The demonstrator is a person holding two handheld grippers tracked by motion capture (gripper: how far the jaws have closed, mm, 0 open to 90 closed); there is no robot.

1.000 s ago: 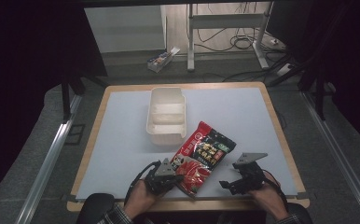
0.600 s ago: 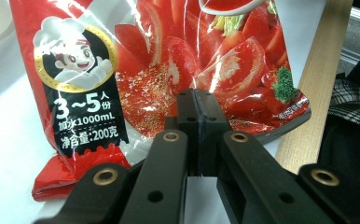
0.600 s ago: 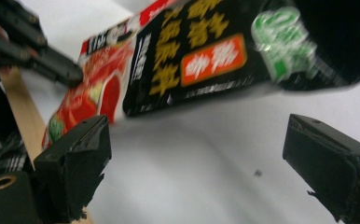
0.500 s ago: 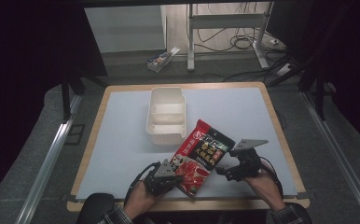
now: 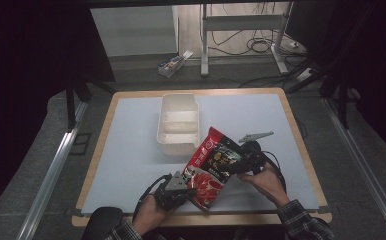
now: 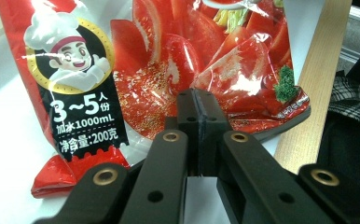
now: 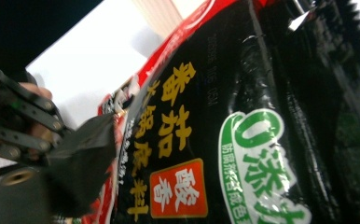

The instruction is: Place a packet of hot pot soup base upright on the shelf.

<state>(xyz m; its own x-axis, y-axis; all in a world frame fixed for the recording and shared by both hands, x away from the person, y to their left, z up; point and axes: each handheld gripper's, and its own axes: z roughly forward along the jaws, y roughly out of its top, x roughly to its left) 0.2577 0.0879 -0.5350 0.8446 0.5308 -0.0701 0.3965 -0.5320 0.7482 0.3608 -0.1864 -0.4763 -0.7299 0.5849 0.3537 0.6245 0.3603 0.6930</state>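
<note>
Count taken from the high view, with the white tray [image 5: 179,143] as the reference point.

One white tray [image 5: 179,143], divided into two compartments, on one light-topped table [image 5: 131,145] with a wooden edge.

One red and black seasoning pouch [image 5: 212,167], just to the near right of the tray.

Two handheld grippers: one left gripper [image 5: 185,178] near and just below the tray, one right gripper [image 5: 241,162] to the right of it. Two hands hold them, one apiece.

One small carton [image 5: 173,61] on the floor, well beyond the tray's far end.
</note>
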